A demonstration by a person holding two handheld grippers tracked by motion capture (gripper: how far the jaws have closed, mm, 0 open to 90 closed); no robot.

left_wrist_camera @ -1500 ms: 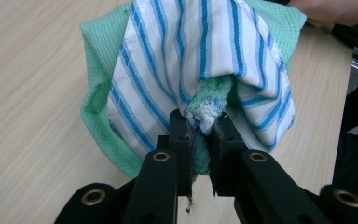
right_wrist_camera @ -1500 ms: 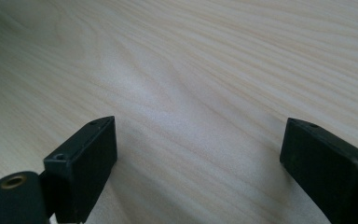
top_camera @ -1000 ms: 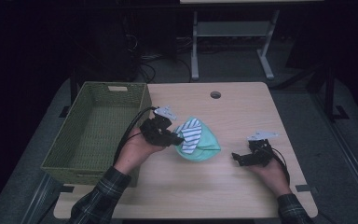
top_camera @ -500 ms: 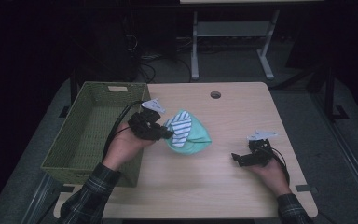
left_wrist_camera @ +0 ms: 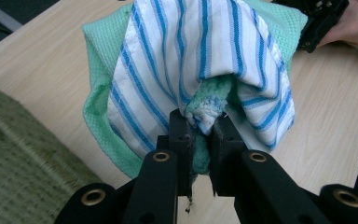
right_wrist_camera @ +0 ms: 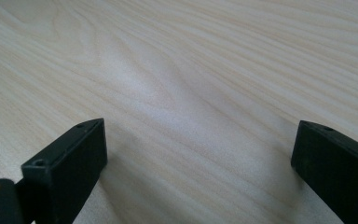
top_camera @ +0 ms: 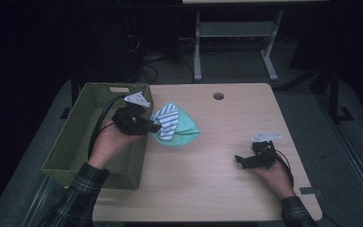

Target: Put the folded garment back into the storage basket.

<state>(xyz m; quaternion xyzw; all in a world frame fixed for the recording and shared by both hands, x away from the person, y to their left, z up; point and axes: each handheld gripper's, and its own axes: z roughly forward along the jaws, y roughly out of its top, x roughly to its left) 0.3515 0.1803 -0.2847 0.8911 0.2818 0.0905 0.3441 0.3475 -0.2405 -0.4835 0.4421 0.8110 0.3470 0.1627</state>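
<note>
Your left gripper (top_camera: 147,126), clenched on the bunched green cloth (top_camera: 184,135) and striped cloth (top_camera: 168,120), holds them just beside the green basket (top_camera: 71,142), right of its rim, while your right gripper (top_camera: 246,160), jaws spread and holding nothing, rests well apart from that basket on the table (top_camera: 208,179).
</note>
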